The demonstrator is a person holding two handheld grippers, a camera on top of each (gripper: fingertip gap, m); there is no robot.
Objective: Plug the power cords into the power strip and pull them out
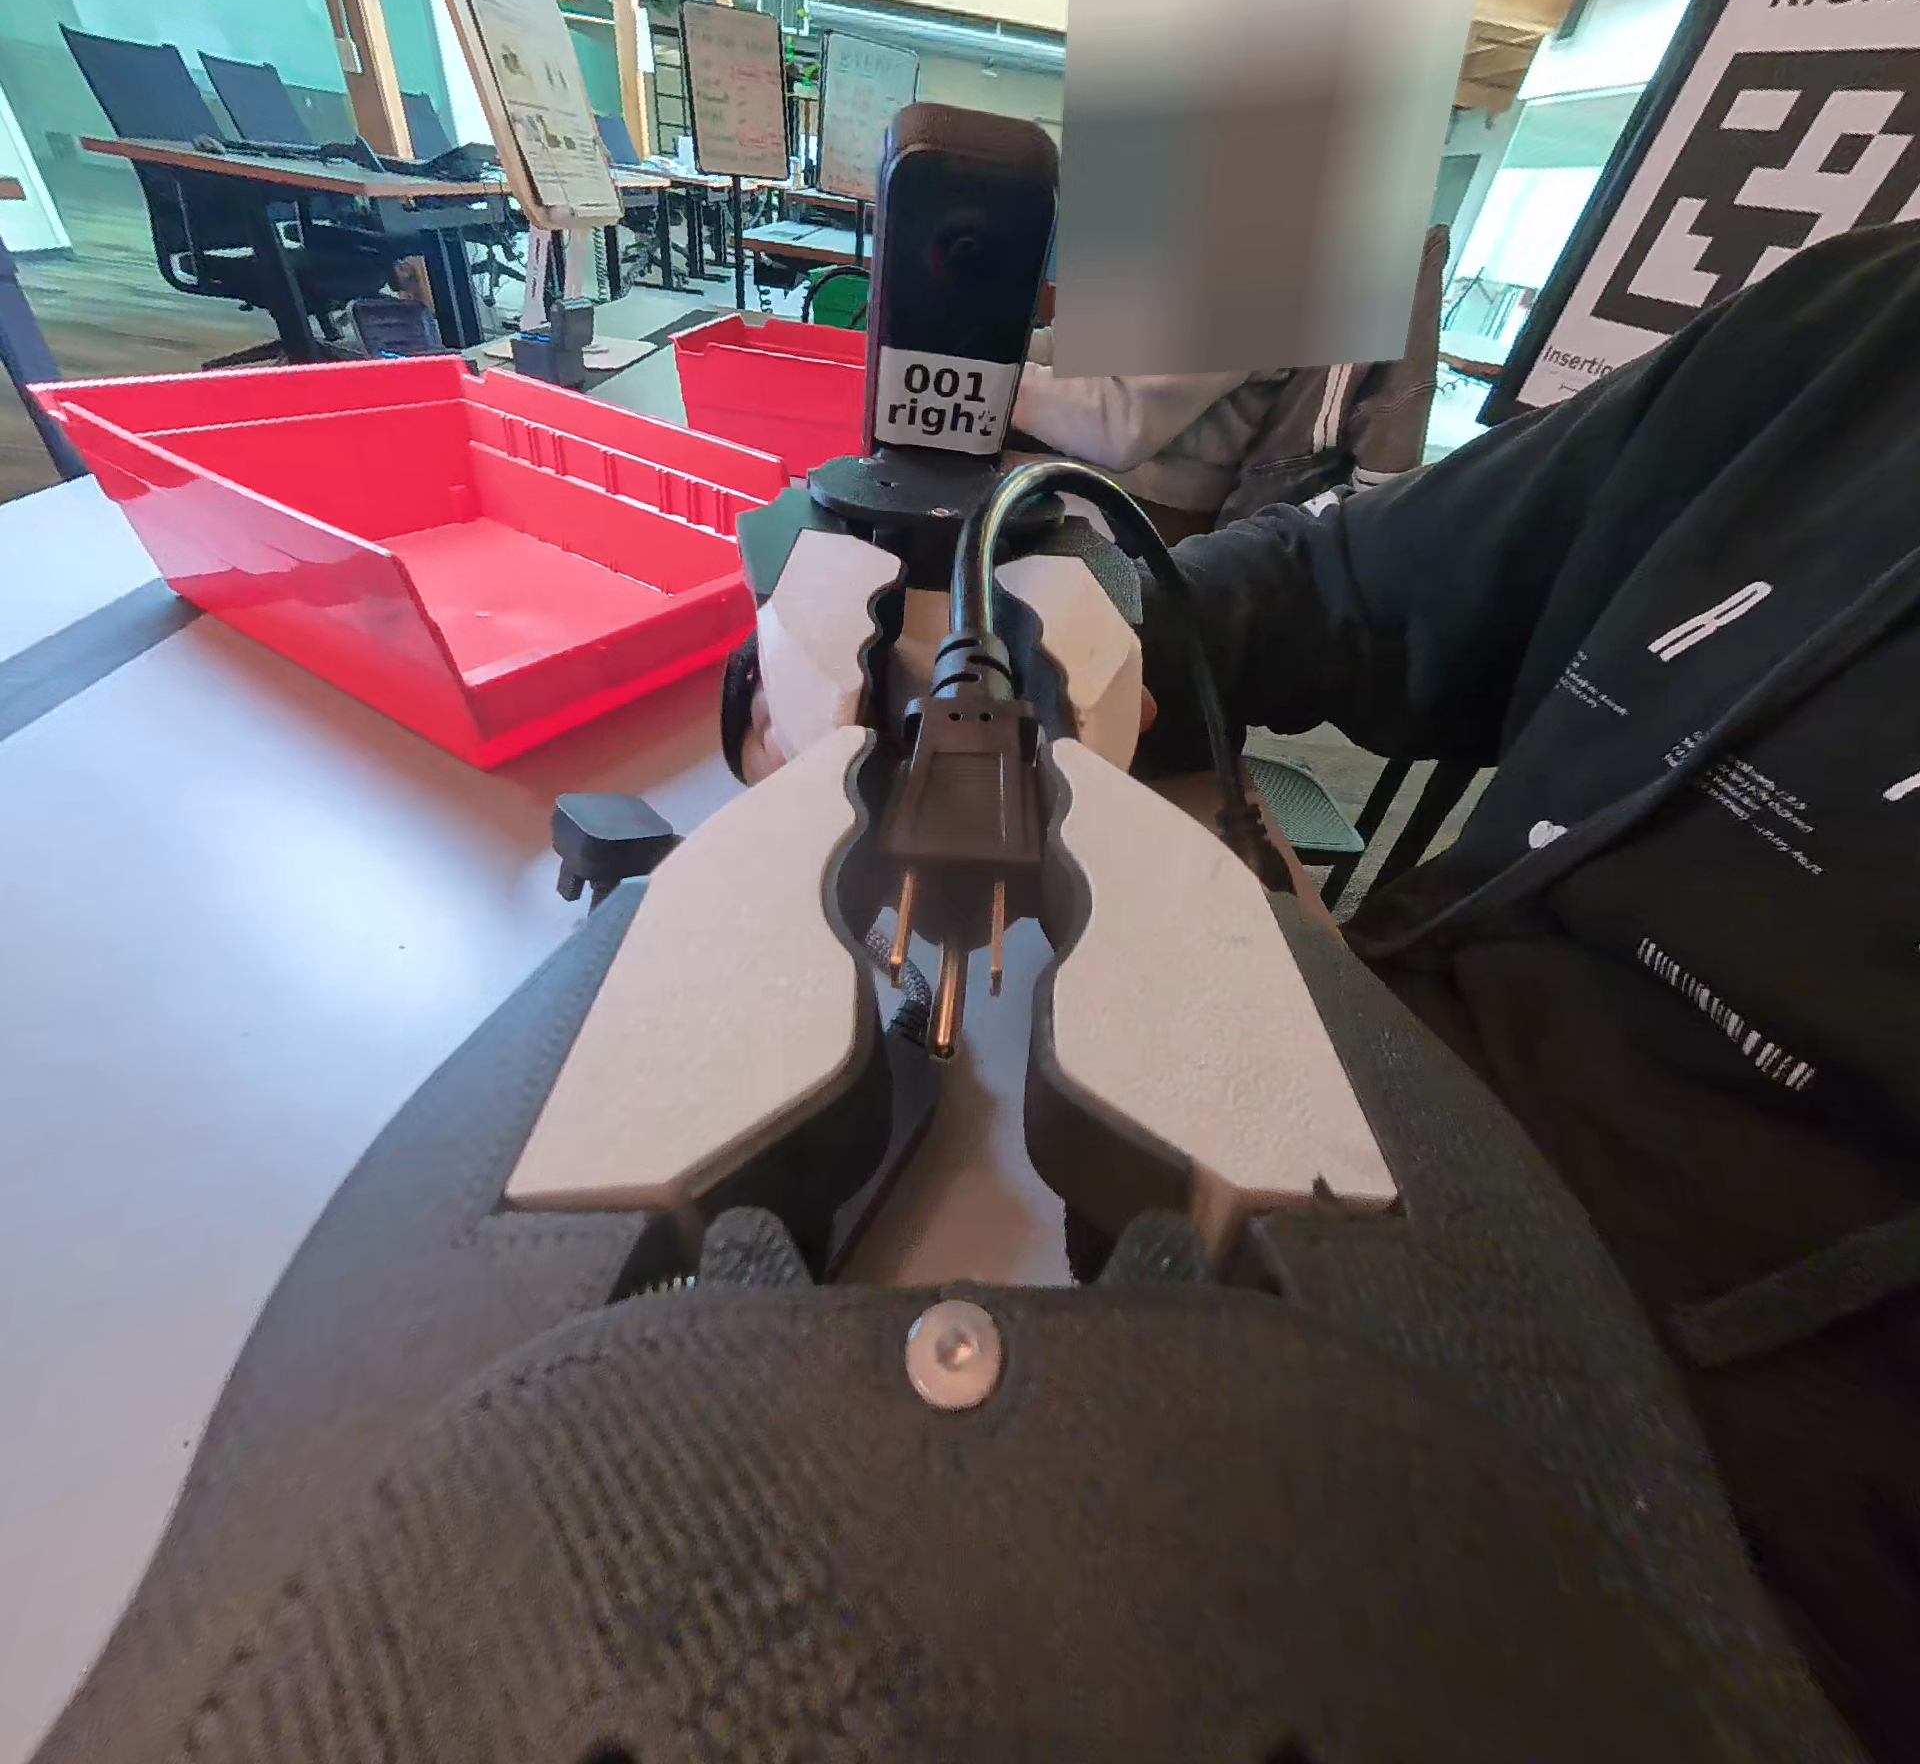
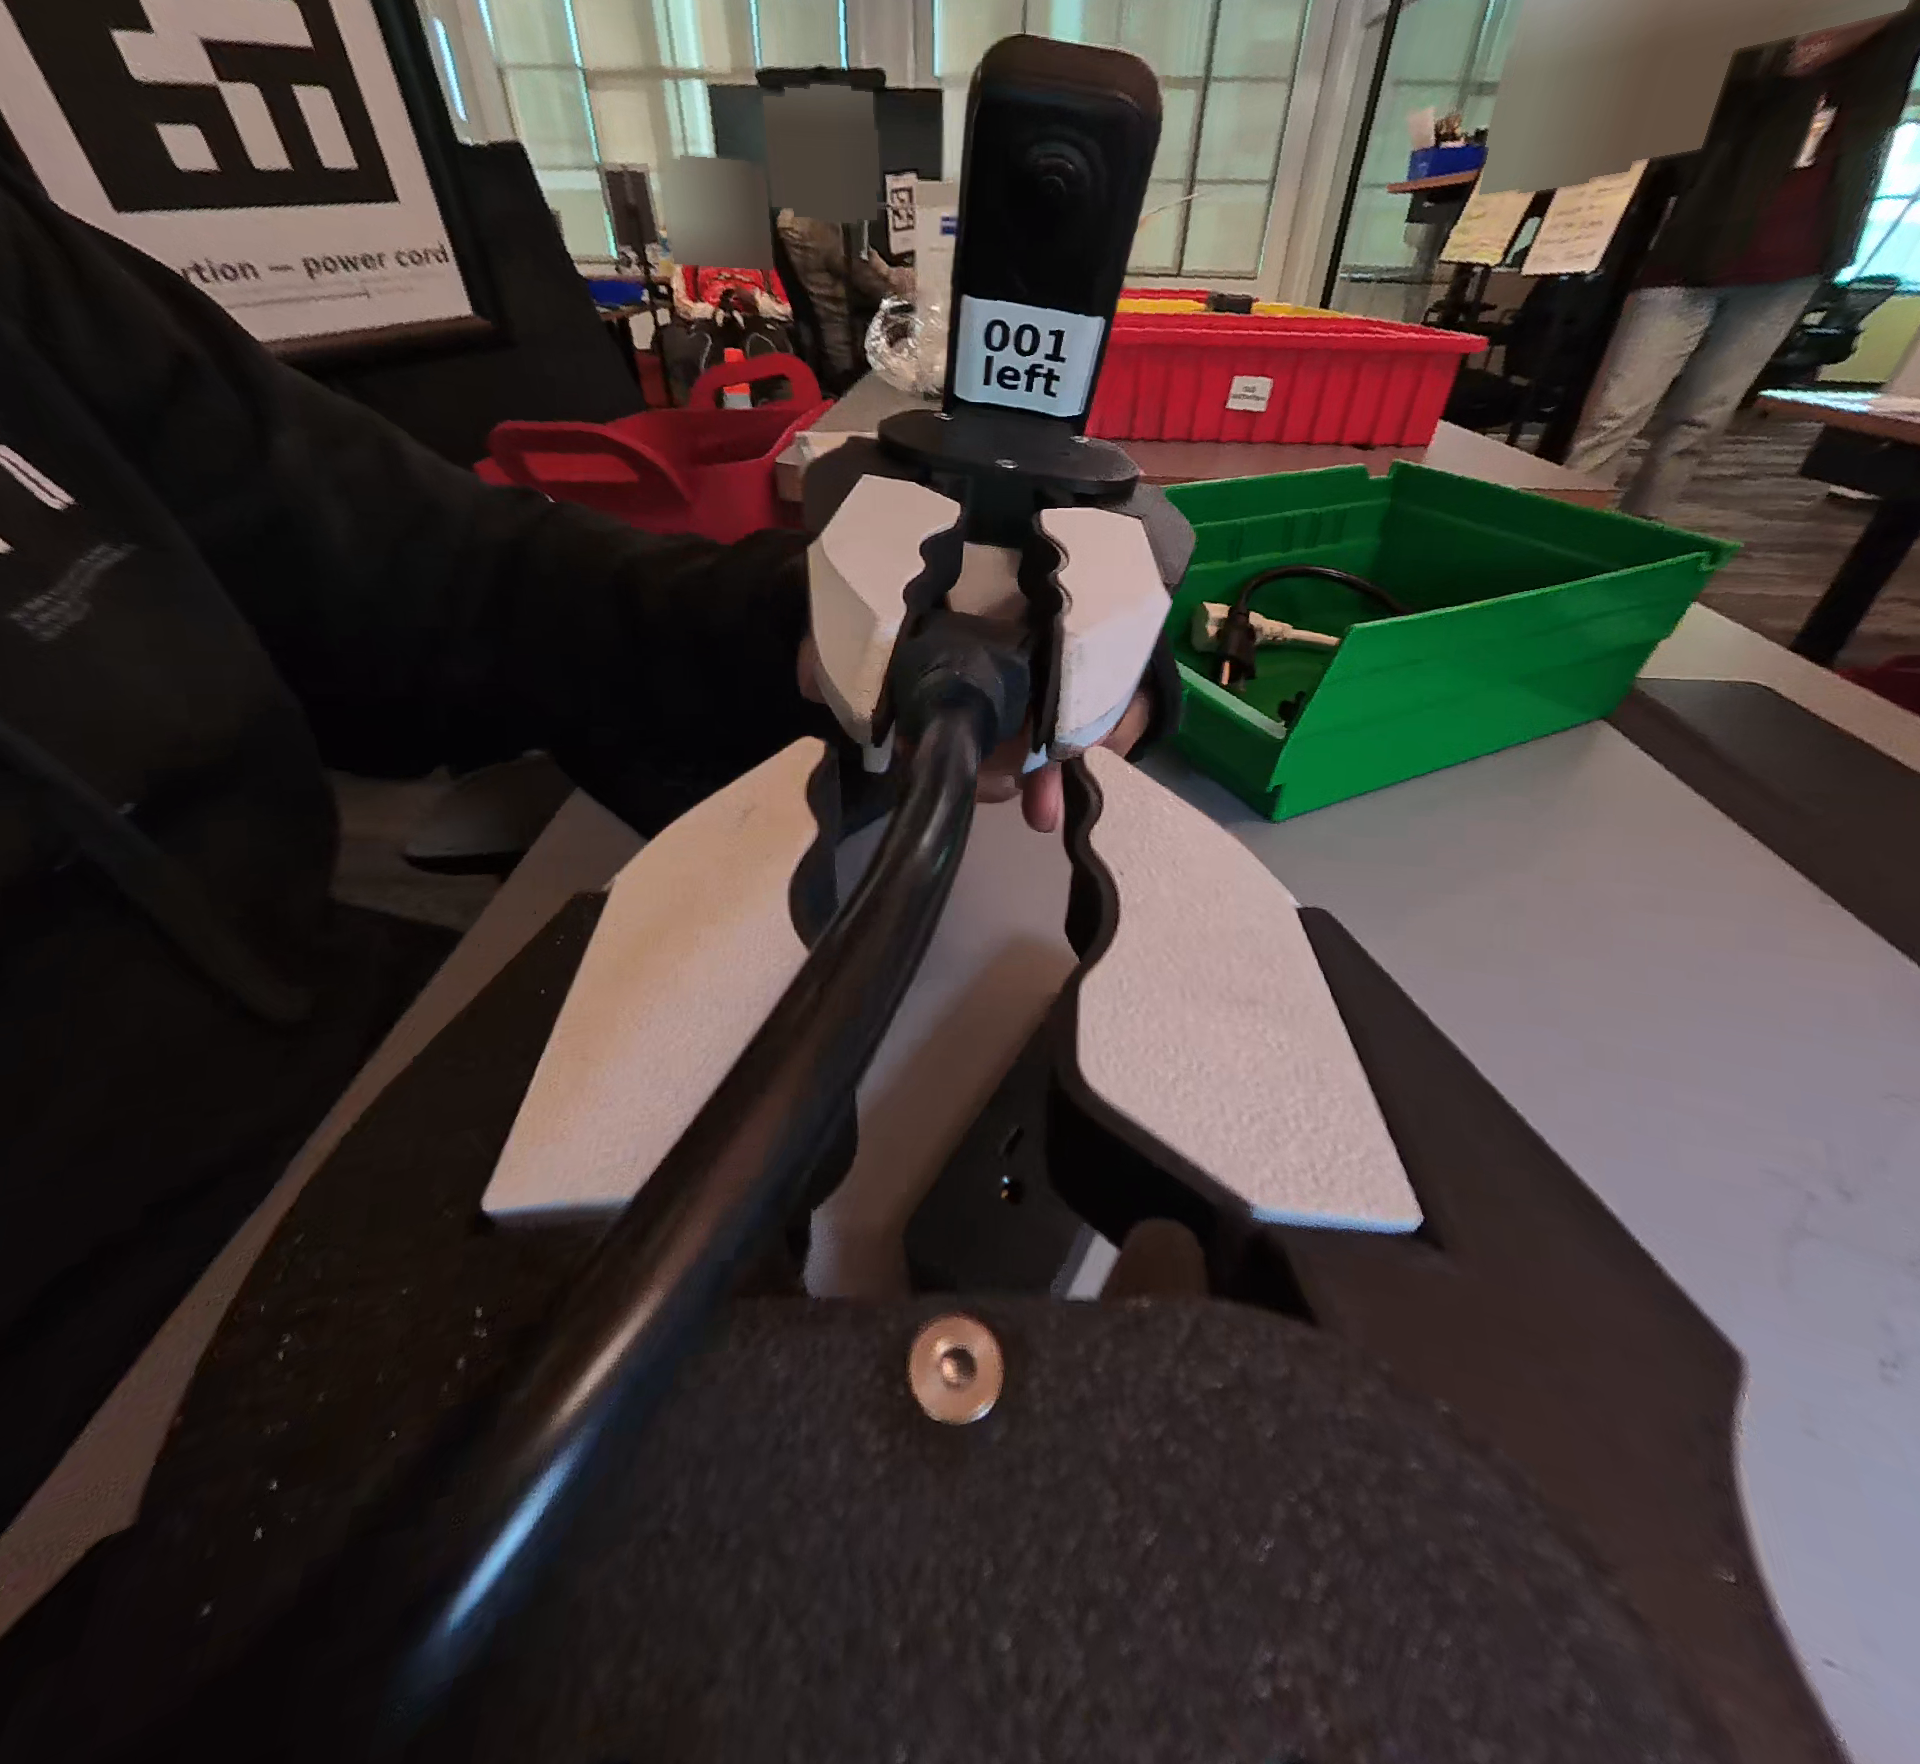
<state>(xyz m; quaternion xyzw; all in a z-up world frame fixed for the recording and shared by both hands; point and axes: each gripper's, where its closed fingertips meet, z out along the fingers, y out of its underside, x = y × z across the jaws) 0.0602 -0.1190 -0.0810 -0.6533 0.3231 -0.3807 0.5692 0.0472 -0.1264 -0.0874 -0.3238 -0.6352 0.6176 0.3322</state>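
Note:
My left gripper (image 1: 961, 758) is shut on a black three-prong plug (image 1: 961, 821), held above the table with its prongs pointing back at the camera. The plug's black cord (image 1: 977, 551) arches away through my right gripper (image 1: 956, 675), which faces the left one closely. In the right wrist view the cord (image 2: 790, 1039) runs from the lower left over the left finger to the left gripper (image 2: 966, 727). My right gripper (image 2: 951, 779) is open, its fingers wider apart than the cord. A black object (image 2: 1003, 1184) lies under it, mostly hidden. I cannot make out a power strip.
A red bin (image 1: 416, 551) stands on the grey table (image 1: 260, 987), with a small black plug (image 1: 608, 836) lying near it. A green bin (image 2: 1455, 654) holds another black cord (image 2: 1247, 644). A person's black sleeve (image 1: 1455, 592) reaches in. Only a small space, under 4 cm, lies between the two pairs of fingers.

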